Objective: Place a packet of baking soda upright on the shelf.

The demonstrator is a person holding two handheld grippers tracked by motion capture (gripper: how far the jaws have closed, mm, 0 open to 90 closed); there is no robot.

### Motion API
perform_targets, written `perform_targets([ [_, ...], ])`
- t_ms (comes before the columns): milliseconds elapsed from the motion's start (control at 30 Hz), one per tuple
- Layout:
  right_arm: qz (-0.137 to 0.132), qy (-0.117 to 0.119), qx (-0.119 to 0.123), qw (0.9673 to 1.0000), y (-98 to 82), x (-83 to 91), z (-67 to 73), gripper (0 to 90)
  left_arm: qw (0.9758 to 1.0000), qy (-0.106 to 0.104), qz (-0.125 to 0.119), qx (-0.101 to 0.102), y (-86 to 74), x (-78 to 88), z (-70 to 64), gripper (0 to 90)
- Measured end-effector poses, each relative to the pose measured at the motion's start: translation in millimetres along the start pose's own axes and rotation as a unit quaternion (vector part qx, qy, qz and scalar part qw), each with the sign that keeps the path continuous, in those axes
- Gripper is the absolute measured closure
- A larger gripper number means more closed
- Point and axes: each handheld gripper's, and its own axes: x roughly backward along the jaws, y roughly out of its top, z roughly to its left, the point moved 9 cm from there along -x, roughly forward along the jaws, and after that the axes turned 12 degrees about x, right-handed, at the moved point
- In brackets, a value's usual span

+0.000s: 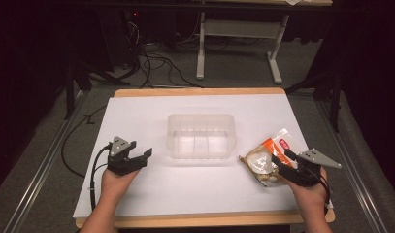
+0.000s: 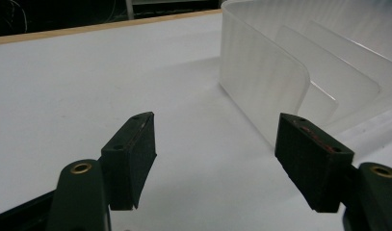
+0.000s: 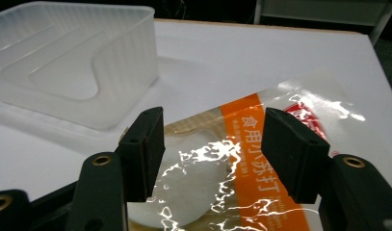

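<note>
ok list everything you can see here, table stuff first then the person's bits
table: one, white top with wooden edge, centre of the high view
plastic bin: one, clear and frosted, empty, middle of the table
snack packet: one, clear wrap with orange band and red mark, pale round contents, on the table right of the bin, apart from it
second table: one, pale frame, on the floor beyond
cables: several, black, on the floor beyond the table
left gripper: one, black, jaws open, left of the bin, holding nothing
right gripper: one, black, jaws open over the packet
hands: two, at the near edge
</note>
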Motion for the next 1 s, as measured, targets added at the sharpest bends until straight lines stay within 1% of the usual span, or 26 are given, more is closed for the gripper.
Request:
perform_targets([
  [33, -0.002, -0.008, -0.005, 0.9999, 1.3, 3.0, -6.0, 39.9, 1.0000, 0.000, 0.000, 0.000, 0.1, -0.2, 0.1, 31.0],
  [67, -0.002, -0.008, -0.005, 0.9999, 1.3, 3.0, -6.0, 39.9, 1.0000, 0.000, 0.000, 0.000, 0.1, -0.2, 0.1, 31.0],
  [100, -0.004, -0.018, -0.009, 0.9998, 1.2, 5.6, -13.0, 39.1, 1.0000, 0.000, -0.001, 0.001, 0.1, -0.2, 0.3, 31.0],
  [133, -0.004, -0.018, -0.009, 0.9998, 1.2, 5.6, -13.0, 39.1, 1.0000, 0.000, -0.001, 0.001, 0.1, -0.2, 0.3, 31.0],
  [167, -0.005, -0.027, -0.014, 0.9995, -0.1, 8.3, -20.9, 38.5, 1.0000, 0.000, 0.000, 0.000, 0.0, 0.0, 0.2, 31.0],
  [200, -0.005, -0.027, -0.014, 0.9995, -0.1, 8.3, -20.9, 38.5, 1.0000, 0.000, 0.000, 0.000, 0.0, 0.0, 0.2, 31.0],
  [233, -0.003, -0.036, -0.022, 0.9991, -3.2, 11.2, -29.2, 37.4, 1.0000, 0.000, 0.000, 0.000, 0.0, 0.0, 0.2, 31.0],
  [300, 0.001, -0.045, -0.030, 0.9985, -7.1, 13.8, -37.4, 36.6, 1.0000, -0.002, 0.004, -0.002, -0.9, -0.5, -0.4, 31.0],
  [333, 0.001, -0.045, -0.030, 0.9985, -7.1, 13.8, -37.4, 36.6, 1.0000, -0.002, 0.004, -0.002, -0.9, -0.5, -0.4, 31.0],
  [367, 0.003, -0.053, -0.037, 0.9979, -10.9, 16.3, -45.8, 36.3, 1.0000, -0.002, 0.004, -0.002, -1.3, -1.3, -0.8, 31.0],
  [400, 0.003, -0.053, -0.037, 0.9979, -10.9, 16.3, -45.8, 36.3, 1.0000, -0.002, 0.007, -0.003, -1.9, -1.7, -1.1, 31.0],
  [433, 0.004, -0.062, -0.046, 0.9970, -14.3, 18.3, -53.9, 36.1, 0.9999, -0.002, 0.010, -0.006, -2.8, -2.2, -1.3, 31.0],
  [500, 0.004, -0.070, -0.053, 0.9961, -17.3, 20.1, -61.1, 36.0, 0.9999, -0.002, 0.011, -0.007, -3.2, -2.7, -1.5, 31.0],
  [533, 0.004, -0.070, -0.053, 0.9961, -17.3, 20.1, -61.1, 36.0, 0.9999, -0.002, 0.011, -0.007, -3.2, -2.7, -1.5, 31.0],
  [567, 0.005, -0.074, -0.058, 0.9956, -20.4, 21.6, -66.4, 35.7, 0.9999, -0.002, 0.012, -0.008, -3.6, -2.7, -1.5, 31.0],
  [667, 0.009, -0.080, -0.068, 0.9944, -25.4, 23.3, -73.2, 35.2, 0.9999, -0.002, 0.014, -0.010, -4.0, -2.8, -1.7, 31.0],
  [733, 0.012, -0.081, -0.072, 0.9940, -27.5, 23.3, -74.9, 34.8, 0.9999, -0.003, 0.014, -0.010, -4.1, -2.9, -1.8, 31.0],
  [767, 0.018, -0.080, -0.081, 0.9934, -32.4, 22.2, -77.6, 33.4, 0.9998, -0.002, 0.014, -0.011, -4.2, -3.2, -2.2, 31.0],
  [800, 0.018, -0.080, -0.081, 0.9934, -32.4, 22.2, -77.6, 33.4, 0.9998, -0.002, 0.014, -0.011, -4.2, -3.2, -2.2, 31.0],
  [867, 0.031, -0.079, -0.089, 0.9925, -38.4, 19.1, -79.0, 30.8, 0.9998, -0.003, 0.015, -0.011, -4.6, -3.4, -2.5, 31.0],
  [900, 0.045, -0.075, -0.096, 0.9916, -45.8, 14.2, -79.2, 27.7, 0.9998, -0.003, 0.016, -0.013, -5.0, -3.7, -2.6, 31.0],
  [933, 0.045, -0.075, -0.096, 0.9916, -45.8, 14.2, -79.2, 27.7, 0.9998, -0.003, 0.016, -0.013, -5.0, -3.7, -2.6, 31.0],
  [1000, 0.057, -0.066, -0.110, 0.9901, -52.6, 8.9, -79.0, 25.7, 0.9998, -0.003, 0.017, -0.014, -5.3, -4.0, -3.0, 31.0],
])
